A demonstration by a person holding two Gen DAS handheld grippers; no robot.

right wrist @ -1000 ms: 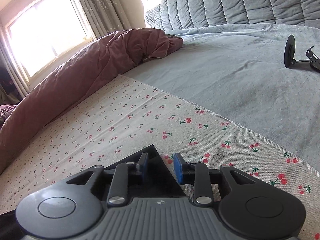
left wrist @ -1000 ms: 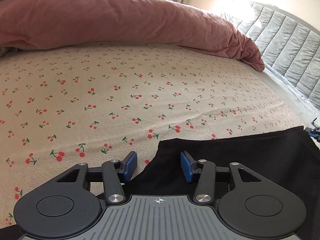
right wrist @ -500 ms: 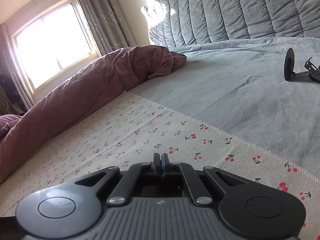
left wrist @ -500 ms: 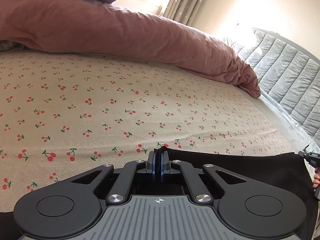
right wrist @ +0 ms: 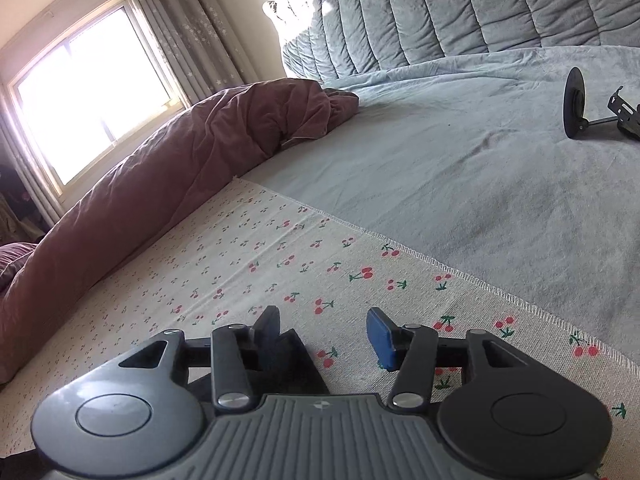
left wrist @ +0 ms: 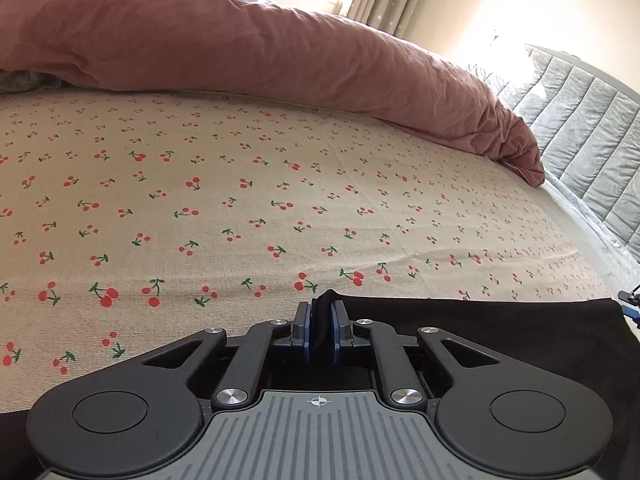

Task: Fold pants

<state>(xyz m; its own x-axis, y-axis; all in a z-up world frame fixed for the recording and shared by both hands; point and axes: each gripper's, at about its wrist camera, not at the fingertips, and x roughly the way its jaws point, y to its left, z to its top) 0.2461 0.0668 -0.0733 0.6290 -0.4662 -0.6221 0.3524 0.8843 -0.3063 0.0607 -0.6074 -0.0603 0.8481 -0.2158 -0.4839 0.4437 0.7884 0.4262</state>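
Observation:
The black pants lie on the cherry-print cloth at the bottom right of the left wrist view. My left gripper is shut on a bunched corner of the pants. In the right wrist view my right gripper is open, and a black corner of the pants lies under its left finger. The other gripper's tip shows at the right edge of the left wrist view.
A dusty-pink duvet is heaped along the far side of the cherry cloth. A grey sheet and a quilted grey headboard lie beyond. A black disc on a stand lies on the grey sheet.
My left gripper closed on the pants corner and stays shut on it. My right gripper closed half a second ago and has now opened again over the other corner.

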